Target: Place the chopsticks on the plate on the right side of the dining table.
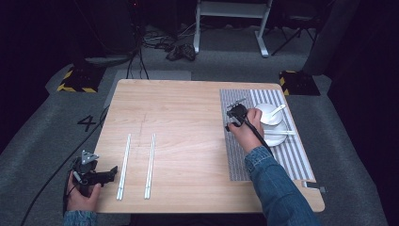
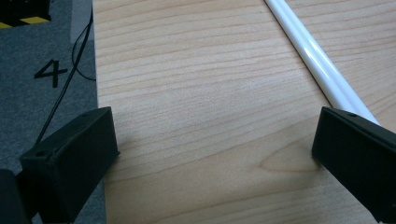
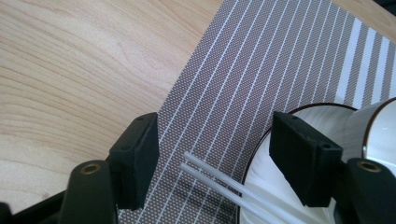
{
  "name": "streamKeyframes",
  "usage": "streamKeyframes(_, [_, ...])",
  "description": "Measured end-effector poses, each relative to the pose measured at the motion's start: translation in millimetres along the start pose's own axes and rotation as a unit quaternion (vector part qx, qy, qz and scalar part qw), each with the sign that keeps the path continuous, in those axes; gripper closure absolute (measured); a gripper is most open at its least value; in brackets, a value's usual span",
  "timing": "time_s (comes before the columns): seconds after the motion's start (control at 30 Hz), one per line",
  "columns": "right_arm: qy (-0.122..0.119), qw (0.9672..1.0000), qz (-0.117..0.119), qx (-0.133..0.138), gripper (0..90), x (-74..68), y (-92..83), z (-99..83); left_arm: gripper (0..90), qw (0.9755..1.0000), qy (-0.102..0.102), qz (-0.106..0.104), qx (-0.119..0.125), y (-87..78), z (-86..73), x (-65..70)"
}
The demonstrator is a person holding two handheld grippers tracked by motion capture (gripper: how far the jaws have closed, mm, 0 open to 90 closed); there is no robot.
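Meanwhile, right gripper [image 1: 231, 118] (jaws apart, empty) low over the placemat [image 3: 261, 70] beside plate [image 3: 261, 182].

My jaws are matt black plastic. Under them the mat [image 3: 261, 60] looks woven, dotted and striped; beside it the table [image 3: 70, 70] is smooth pale wood. On the mat, the plate [image 3: 261, 182] is glossy white, the chopsticks [image 3: 210, 179] translucent
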State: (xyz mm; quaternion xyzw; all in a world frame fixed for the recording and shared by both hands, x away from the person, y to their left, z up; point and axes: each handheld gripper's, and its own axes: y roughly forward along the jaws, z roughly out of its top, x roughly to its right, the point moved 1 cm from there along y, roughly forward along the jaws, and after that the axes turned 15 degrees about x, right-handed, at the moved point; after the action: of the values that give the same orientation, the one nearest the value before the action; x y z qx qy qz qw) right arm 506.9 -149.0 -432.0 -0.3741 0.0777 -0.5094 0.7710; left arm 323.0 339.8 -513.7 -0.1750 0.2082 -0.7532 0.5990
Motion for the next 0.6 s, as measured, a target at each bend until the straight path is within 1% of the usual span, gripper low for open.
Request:
streamKeyframes(0.1, [0.001, 0.9999, -0.01, -0.007, 34.1, 3.5, 1.6, -1.1, 0.2, 1.0, 0.0, 0.0, 0.001, 0.1, -0.2, 0.1])
streamKeyframes(0.17, [0.008, 0.9997, -0.018, -0.014, 34.0, 6.6, 6.5, -3.7, 0.2, 1.0, -0.001, 0.0, 0.001, -0.3, -0.3, 0.3])
streamKeyframes(0.3, [0.021, 0.9994, -0.018, -0.019, 34.3, 7.0, 14.3, -7.3, 0.2, 1.0, 0.0, -0.001, 0.001, -0.4, -0.3, 0.3])
streamKeyframes(0.47, [0.024, 0.9992, -0.021, -0.026, 34.3, 6.8, 19.9, -9.0, 0.2, 1.0, 0.0, -0.002, 0.001, -0.1, -0.2, 0.3])
streamKeyframes(0.6, [0.025, 0.9989, -0.024, -0.032, 34.2, 7.3, 20.9, -10.1, 0.2, 1.0, 0.0, -0.002, 0.001, -0.1, -0.3, 0.3])
